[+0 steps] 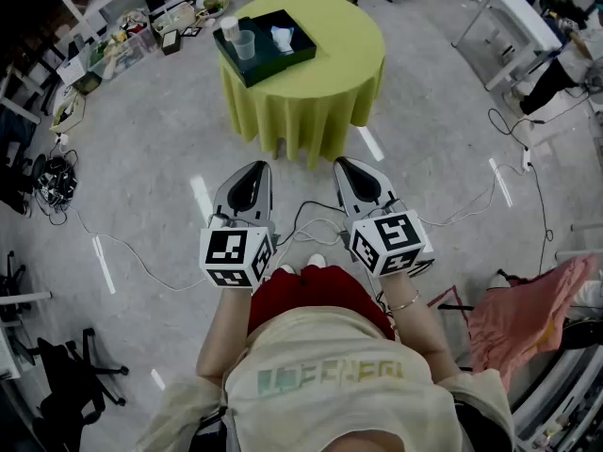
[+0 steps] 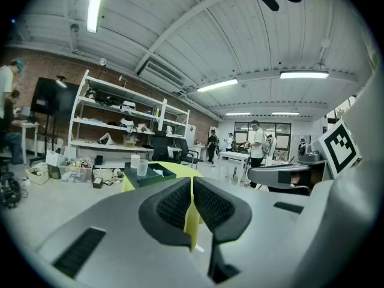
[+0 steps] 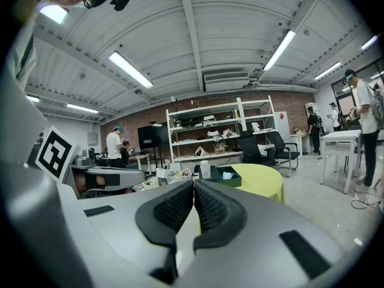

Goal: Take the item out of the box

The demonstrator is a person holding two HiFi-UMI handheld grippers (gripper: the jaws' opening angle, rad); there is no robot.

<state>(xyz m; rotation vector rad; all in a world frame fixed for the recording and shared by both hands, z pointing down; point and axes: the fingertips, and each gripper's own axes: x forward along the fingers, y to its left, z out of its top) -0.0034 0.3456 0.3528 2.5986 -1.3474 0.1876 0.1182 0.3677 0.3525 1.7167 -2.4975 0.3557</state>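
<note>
A dark green box lies on a round table with a yellow-green cloth. Two clear cups and a crumpled white item stand inside it. My left gripper and right gripper hover side by side over the floor, well short of the table, and both point toward it. Each is shut with nothing between its jaws. Past the shut left gripper the box shows far off. Beyond the shut right gripper I see the box and a cup.
Cables and white tape marks run across the grey floor between me and the table. Bins and clutter line the far left by white shelves. A white table stands at the right, a pink cloth near me.
</note>
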